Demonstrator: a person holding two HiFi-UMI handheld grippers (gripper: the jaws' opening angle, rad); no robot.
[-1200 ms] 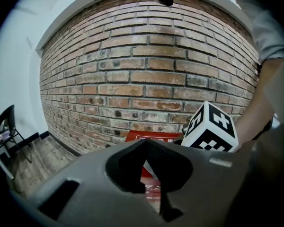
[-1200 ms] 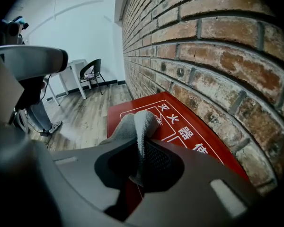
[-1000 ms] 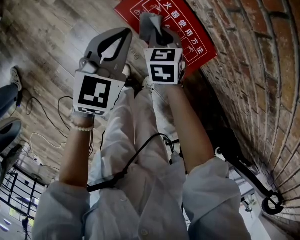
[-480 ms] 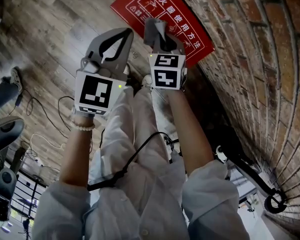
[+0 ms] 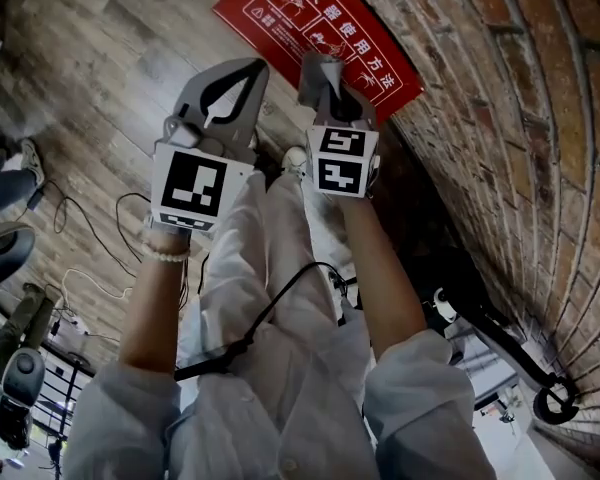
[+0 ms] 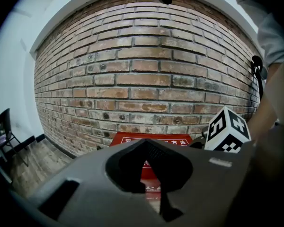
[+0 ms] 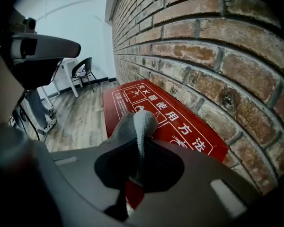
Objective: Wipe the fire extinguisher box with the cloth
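Observation:
The red fire extinguisher box lies on the wooden floor against the brick wall, its white-printed face up; it also shows as the red box and the red box in the two gripper views. My right gripper hangs just above the box's near end, shut on a grey cloth that bulges out past the jaw tips. My left gripper is held beside it to the left, over the floor, shut with nothing in it.
A brick wall runs along the right. Cables trail over the wooden floor at the left, near a person's shoe. A black handlebar-like frame leans by the wall at lower right. A chair stands farther off.
The right gripper with the cloth has shifted a little to the right, nearer the wall. The box now sits higher and further left in the head view. The left gripper has hardly moved.

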